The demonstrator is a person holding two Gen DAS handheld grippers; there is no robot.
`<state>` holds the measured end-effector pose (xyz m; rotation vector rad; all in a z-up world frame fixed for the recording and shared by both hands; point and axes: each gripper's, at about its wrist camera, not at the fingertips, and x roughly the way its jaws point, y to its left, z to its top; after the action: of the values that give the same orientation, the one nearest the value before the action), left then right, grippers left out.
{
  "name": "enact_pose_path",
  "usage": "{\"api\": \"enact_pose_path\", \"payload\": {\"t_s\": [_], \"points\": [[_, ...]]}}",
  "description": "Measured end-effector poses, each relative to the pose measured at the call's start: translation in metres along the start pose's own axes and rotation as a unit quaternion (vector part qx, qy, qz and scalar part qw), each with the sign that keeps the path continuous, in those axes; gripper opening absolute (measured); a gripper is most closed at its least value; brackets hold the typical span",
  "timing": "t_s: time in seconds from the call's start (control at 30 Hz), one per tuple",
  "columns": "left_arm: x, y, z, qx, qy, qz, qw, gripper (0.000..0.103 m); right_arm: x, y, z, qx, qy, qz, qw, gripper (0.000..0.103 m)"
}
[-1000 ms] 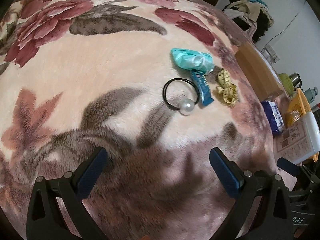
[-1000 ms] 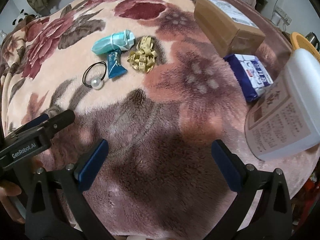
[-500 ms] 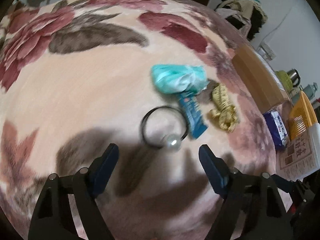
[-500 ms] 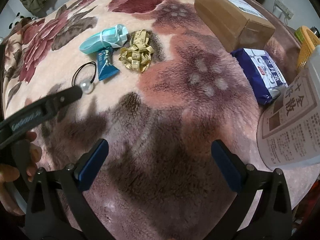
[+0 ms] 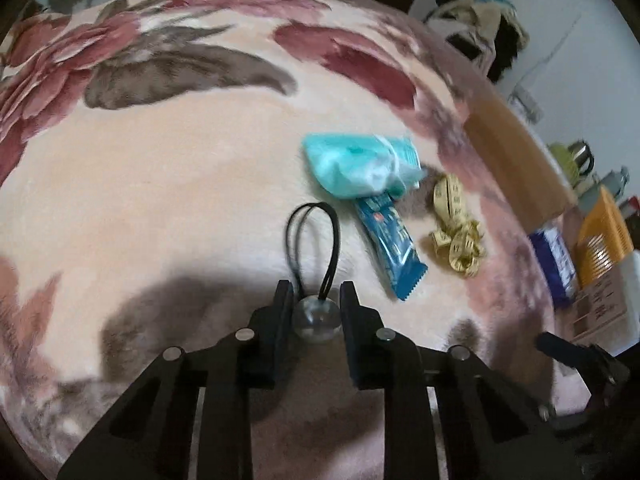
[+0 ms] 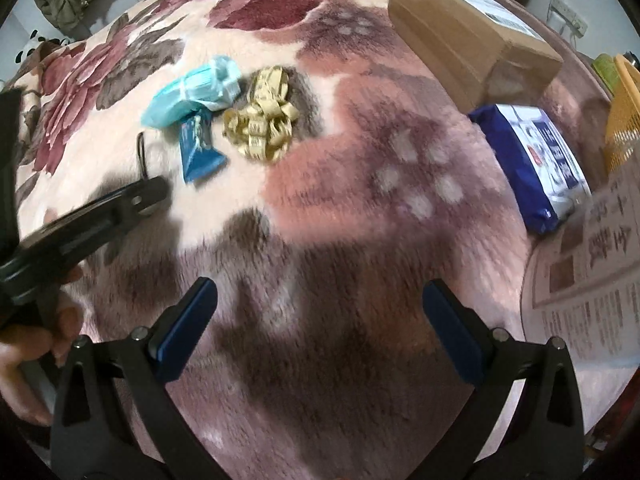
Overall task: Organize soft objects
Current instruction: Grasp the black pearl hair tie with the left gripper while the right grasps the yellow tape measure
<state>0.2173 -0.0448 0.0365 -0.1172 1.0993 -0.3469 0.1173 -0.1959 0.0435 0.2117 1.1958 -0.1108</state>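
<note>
Hair tie (image 5: 312, 236) with the pearl bead (image 5: 317, 319) is what's getting picked first, and the left gripper (image 5: 316, 304) has its jaws closed right on the bead — pads pressing it from both sides, low against the floral blanket (image 5: 160, 184). Makes sense to me: the bead is the only solid bit, while the black elastic loop lies flat in the plush and would be a pain to pinch. The loop trails away from the jaws, lying on the fabric toward the rest of the pile.

That pile sits just beyond: a teal tissue pack (image 5: 360, 168), a blue snack wrapper (image 5: 390, 244) touching its lower edge, and a crumpled yellow measuring tape (image 5: 456, 232) just beside those. The wrapper is near the loop, so my guess is a straight lift is safer than a drag sideways.

Right gripper (image 6: 320, 312) hangs wide open over bare blanket with nothing between its blue pads (image 6: 186, 320), well apart from the pile, probably just waiting its turn.

Room-wise, the whole left and far side of the blanket is open. The right edge is crowded — cardboard box (image 6: 472, 36), a blue packet (image 6: 532, 160), a printed paper (image 6: 592, 264) — so I'd sort toward the open side.
</note>
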Motion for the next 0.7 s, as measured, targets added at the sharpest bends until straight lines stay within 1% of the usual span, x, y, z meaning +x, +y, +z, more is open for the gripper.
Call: {"api": "enact_pose_path", "payload": {"t_s": [0.13,0.27,0.33,0.47,0.5,0.53,0.57,0.63,0.67,0.7], "points": [[-0.013,0.013,-0.002,-0.009,-0.009,0.01,0.9999,0.023,0.0,0.011,0.022,-0.006,-0.021,0.006,1.0,0.103],[-0.013,0.024,-0.005,-0.024,-0.002,0.008,0.9997,0.023,0.003,0.016,0.048,-0.004,-0.044,0.006,0.999,0.103],[-0.013,0.027,-0.006,-0.03,0.001,0.003,0.9995,0.023,0.009,0.015,0.061,0.003,-0.049,0.003,0.999,0.103],[-0.012,0.027,-0.006,-0.025,0.005,0.003,0.9997,0.023,0.024,0.013,0.085,0.024,-0.049,-0.004,0.999,0.103],[-0.011,0.027,-0.006,-0.025,0.006,0.003,0.9997,0.023,0.026,0.013,0.087,0.024,-0.046,-0.004,0.999,0.101],[-0.01,0.027,-0.006,-0.025,0.008,0.002,0.9997,0.023,0.031,0.013,0.089,0.026,-0.04,0.001,0.999,0.089],[-0.01,0.027,-0.006,-0.025,0.009,0.001,0.9997,0.023,0.034,0.013,0.089,0.028,-0.033,0.005,0.999,0.08],[-0.013,0.026,-0.008,-0.023,0.008,-0.005,0.9997,0.024,0.041,0.014,0.088,0.023,-0.011,0.0,1.0,0.049],[-0.015,0.026,-0.01,-0.021,0.007,-0.006,0.9997,0.032,0.04,0.014,0.085,0.014,-0.01,0.0,1.0,0.038],[-0.016,0.025,-0.012,-0.02,0.008,-0.008,0.9997,0.038,0.039,0.014,0.083,0.009,-0.011,0.01,1.0,0.029]]}}
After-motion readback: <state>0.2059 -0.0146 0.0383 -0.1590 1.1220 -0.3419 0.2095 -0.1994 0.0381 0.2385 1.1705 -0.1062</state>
